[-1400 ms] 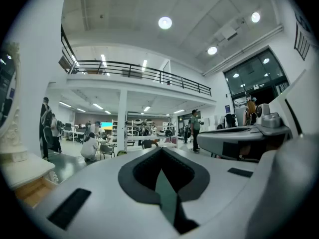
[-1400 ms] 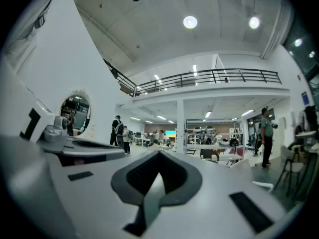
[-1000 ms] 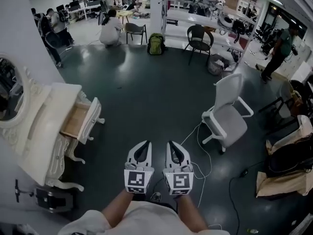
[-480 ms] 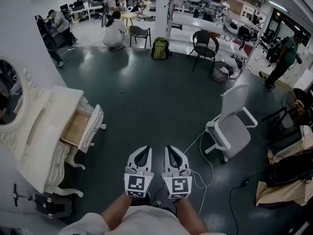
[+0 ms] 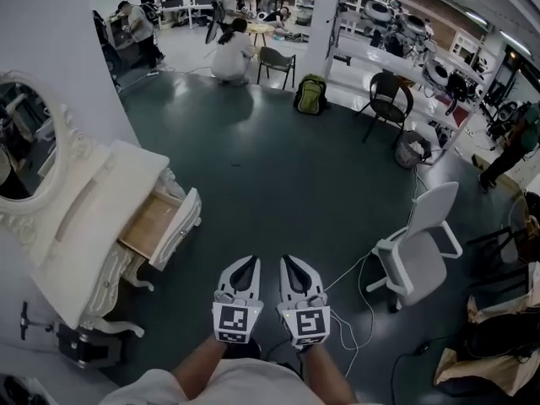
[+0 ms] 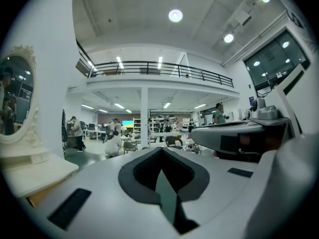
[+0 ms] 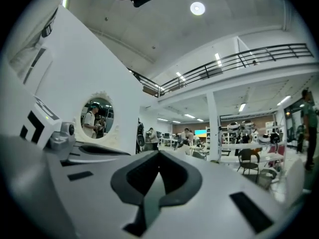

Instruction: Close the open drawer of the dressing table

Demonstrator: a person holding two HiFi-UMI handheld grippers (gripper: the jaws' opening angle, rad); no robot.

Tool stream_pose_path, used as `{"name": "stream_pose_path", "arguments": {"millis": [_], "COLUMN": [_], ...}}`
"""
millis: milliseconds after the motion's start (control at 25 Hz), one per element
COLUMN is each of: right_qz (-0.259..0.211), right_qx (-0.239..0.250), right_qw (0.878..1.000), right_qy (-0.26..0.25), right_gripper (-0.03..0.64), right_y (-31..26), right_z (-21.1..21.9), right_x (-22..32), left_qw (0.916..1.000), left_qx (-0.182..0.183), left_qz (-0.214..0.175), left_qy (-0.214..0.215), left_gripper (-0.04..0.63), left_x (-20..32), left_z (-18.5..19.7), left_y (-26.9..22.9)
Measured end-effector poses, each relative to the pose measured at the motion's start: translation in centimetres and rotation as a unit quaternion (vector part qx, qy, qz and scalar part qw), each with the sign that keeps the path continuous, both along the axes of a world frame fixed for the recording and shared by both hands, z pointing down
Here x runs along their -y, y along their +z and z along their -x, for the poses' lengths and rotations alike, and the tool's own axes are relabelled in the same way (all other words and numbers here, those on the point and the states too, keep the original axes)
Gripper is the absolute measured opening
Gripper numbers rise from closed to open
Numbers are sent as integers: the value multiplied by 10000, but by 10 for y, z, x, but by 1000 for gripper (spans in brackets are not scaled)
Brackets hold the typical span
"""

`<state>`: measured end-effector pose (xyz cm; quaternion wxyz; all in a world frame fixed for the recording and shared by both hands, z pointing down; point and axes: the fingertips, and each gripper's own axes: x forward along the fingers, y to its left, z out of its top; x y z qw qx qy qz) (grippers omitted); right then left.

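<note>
The cream dressing table with its oval mirror stands at the left of the head view. Its drawer is pulled out, with the wooden inside showing. My left gripper and right gripper are side by side low in the middle, over the dark floor, to the right of the drawer and clear of it. Both are shut and hold nothing. The left gripper view shows shut jaws and the table's top at the left. The right gripper view shows shut jaws and the mirror.
A white office chair stands at the right, with cables trailing across the floor toward my feet. A black stand sits by the table's near legs. A black chair, a green backpack and people are further back.
The view has swung: the dressing table and its open drawer now sit larger and nearer to the grippers, and the white chair has slid to the right. Both grippers stay shut.
</note>
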<state>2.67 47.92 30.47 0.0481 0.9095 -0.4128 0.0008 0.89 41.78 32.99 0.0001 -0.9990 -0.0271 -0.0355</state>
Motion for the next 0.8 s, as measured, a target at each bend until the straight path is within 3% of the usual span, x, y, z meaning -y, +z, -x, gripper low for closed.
{"name": "stream_pose_path", "arguments": {"millis": [440,800], "right_qz": [76,330], "right_qx": [4,4], "right_qw": [9957,9794], "right_qy": [-921,-1992], "right_gripper": [15,15], "right_y": [8,21], "right_z": [-24,-23], "right_x": [106,187], "left_qw": [9981,9890], "left_qx": [11,195], "left_qz": [17,162], "left_qy": [-608,-1458], "left_gripper": [8,8], "left_x": [96,168], "left_z": [-15,-8], "left_y": [3,20]}}
